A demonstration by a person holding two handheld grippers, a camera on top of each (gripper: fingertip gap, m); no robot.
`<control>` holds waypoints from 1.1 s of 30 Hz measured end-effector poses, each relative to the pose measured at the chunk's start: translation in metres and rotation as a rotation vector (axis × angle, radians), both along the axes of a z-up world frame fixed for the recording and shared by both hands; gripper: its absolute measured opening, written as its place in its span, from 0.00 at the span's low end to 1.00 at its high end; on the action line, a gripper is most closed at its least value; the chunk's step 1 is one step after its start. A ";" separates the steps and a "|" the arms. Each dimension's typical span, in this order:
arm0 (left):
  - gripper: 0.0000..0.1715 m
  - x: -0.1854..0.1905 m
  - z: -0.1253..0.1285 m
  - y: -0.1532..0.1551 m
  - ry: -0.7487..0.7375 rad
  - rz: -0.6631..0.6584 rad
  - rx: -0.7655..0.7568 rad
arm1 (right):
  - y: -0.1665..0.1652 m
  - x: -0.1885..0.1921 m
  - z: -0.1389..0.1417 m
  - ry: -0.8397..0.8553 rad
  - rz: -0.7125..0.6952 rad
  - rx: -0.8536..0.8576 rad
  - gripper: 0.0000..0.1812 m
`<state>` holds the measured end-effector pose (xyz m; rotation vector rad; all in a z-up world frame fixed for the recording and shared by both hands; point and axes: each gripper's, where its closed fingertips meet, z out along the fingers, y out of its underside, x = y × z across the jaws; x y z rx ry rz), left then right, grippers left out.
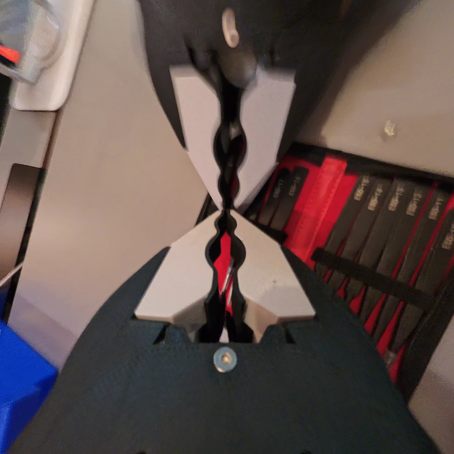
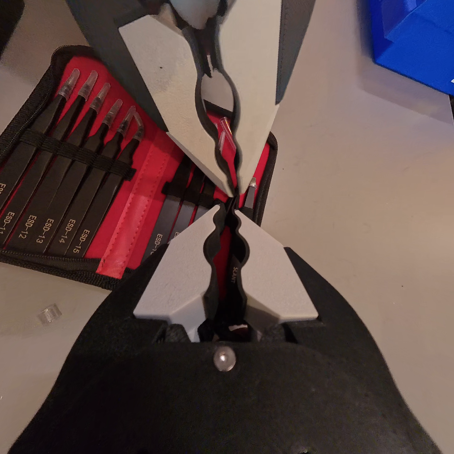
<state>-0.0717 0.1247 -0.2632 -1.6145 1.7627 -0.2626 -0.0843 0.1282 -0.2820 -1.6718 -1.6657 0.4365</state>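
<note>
An open black zip case (image 2: 152, 172) with red lining lies on the grey table; it also shows in the left wrist view (image 1: 329, 186). Black tweezers (image 2: 61, 196) with clear tip caps sit in a row under an elastic strap. My right gripper (image 2: 229, 208) and left gripper (image 2: 234, 192) meet tip to tip over the case's right end, both with jaws closed. A black tweezer (image 2: 234, 272) shows through the gap of my right gripper. I cannot tell whether either gripper pinches anything. In the left wrist view, my left gripper (image 1: 227, 213) faces the right gripper (image 1: 228, 200).
A blue box (image 2: 412, 36) stands at the far right of the table (image 2: 344, 196); it also shows in the left wrist view (image 1: 14, 380). A small clear cap (image 2: 49, 315) lies on the table in front of the case. A white object (image 1: 49, 61) sits at the upper left. Left and right tips are no more than a few centimetres apart. Left tips and right tips are each some 6 cm from the open black zip case (image 2: 152, 172).
</note>
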 end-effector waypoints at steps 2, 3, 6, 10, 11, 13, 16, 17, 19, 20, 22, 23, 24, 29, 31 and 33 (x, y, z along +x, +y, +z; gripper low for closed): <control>0.00 -0.001 -0.001 0.004 0.059 0.002 0.075 | 0.000 0.000 0.000 0.001 0.003 0.000 0.00; 0.00 -0.001 -0.001 0.005 0.067 0.010 0.079 | 0.000 0.000 0.000 0.002 0.003 -0.004 0.00; 0.00 -0.003 0.002 0.006 0.039 0.023 0.039 | 0.000 0.000 0.000 -0.001 0.006 -0.010 0.01; 0.03 -0.030 0.001 0.015 0.059 0.081 -0.037 | 0.000 0.000 0.000 -0.008 0.003 -0.007 0.01; 0.05 -0.032 -0.005 0.013 0.081 0.067 -0.051 | 0.000 0.000 0.001 -0.003 0.007 -0.016 0.01; 0.05 -0.030 -0.018 0.014 0.103 0.049 -0.057 | 0.000 0.000 0.001 0.009 0.016 -0.037 0.01; 0.02 -0.024 -0.019 0.016 0.058 0.025 -0.085 | 0.000 0.001 0.001 0.025 0.027 -0.052 0.01; 0.02 -0.023 -0.020 0.016 0.047 0.012 -0.091 | 0.000 0.001 0.001 0.029 0.031 -0.060 0.01; 0.01 -0.022 -0.019 0.015 0.012 -0.002 -0.108 | 0.000 0.001 0.001 0.036 0.040 -0.071 0.01; 0.00 -0.021 -0.019 0.015 -0.011 -0.008 -0.108 | 0.000 0.001 0.000 0.041 0.044 -0.075 0.01; 0.00 -0.020 -0.018 0.014 -0.048 -0.006 -0.100 | 0.000 0.001 0.001 0.053 0.052 -0.078 0.01; 0.00 -0.019 -0.018 0.014 -0.062 0.001 -0.096 | 0.000 0.001 0.001 0.062 0.055 -0.079 0.01; 0.00 -0.018 -0.017 0.013 -0.073 0.005 -0.087 | 0.000 0.001 0.001 0.070 0.057 -0.080 0.01; 0.00 -0.017 -0.017 0.013 -0.082 0.022 -0.042 | 0.000 0.000 0.001 0.072 0.061 -0.072 0.00; 0.00 -0.016 -0.016 0.012 -0.075 0.025 -0.024 | 0.000 0.000 0.001 0.072 0.063 -0.066 0.00; 0.00 -0.016 -0.016 0.012 -0.072 0.028 -0.006 | 0.000 0.000 0.001 0.073 0.064 -0.061 0.00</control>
